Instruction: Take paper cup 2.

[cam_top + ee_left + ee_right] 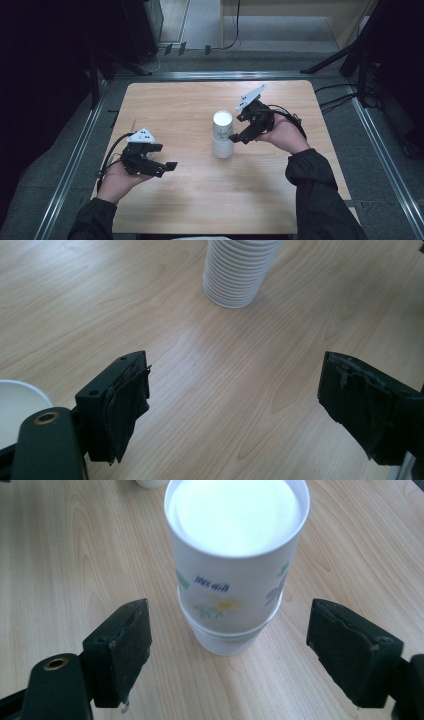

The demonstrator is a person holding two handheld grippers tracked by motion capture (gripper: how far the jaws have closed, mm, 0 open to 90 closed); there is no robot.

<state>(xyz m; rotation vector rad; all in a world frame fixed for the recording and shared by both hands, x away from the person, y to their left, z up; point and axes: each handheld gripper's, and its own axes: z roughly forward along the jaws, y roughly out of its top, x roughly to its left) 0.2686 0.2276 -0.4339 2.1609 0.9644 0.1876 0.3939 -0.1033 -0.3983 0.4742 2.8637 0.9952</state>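
A stack of white paper cups (235,565), the top one printed with flowers, is standing on a wooden table (70,555) as the right gripper (227,650) is hanging wide open before it, apparently not touching.

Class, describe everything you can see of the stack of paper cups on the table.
The stack of paper cups stands upside down on the wooden table, near its middle. It looks like white paper; many nested rims ring its foot. The top cup bears a flower print and blue lettering, its round base facing up. It stands upright, touching the table alone. The right gripper is beside it, jaws open on either side and clear of it.
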